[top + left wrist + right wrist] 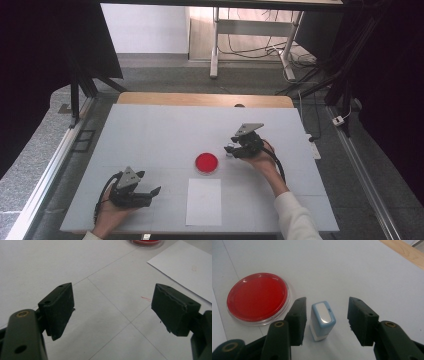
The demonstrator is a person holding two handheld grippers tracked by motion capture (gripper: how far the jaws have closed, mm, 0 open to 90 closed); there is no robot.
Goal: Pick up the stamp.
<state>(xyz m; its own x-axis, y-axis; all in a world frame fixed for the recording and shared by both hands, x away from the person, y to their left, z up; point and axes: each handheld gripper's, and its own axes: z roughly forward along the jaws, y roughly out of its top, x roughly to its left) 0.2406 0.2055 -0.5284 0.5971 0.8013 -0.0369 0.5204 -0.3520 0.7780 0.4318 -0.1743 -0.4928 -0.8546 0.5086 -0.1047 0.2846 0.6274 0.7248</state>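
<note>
- A round red ink pad in a clear plastic rim (206,163) lies mid-desk.
- A blank white paper sheet (204,201) lies just nearer than it, by the near edge.
- The white desk (150,135) shows thin seam lines and a wooden far edge.
- A white-legged table frame (216,45) stands beyond on the floor, with loose cables.

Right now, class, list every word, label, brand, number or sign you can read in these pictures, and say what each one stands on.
None: no readable text stands on anything here.
Stamp: blue and white, shiny top plate blank.
Red ink pad: no lettering shows.
White sheet of paper: blank; a faint smudge, not writing.
Table: a small red mark, not a letter or number.
Both grippers' black bodies show no brand.
</note>
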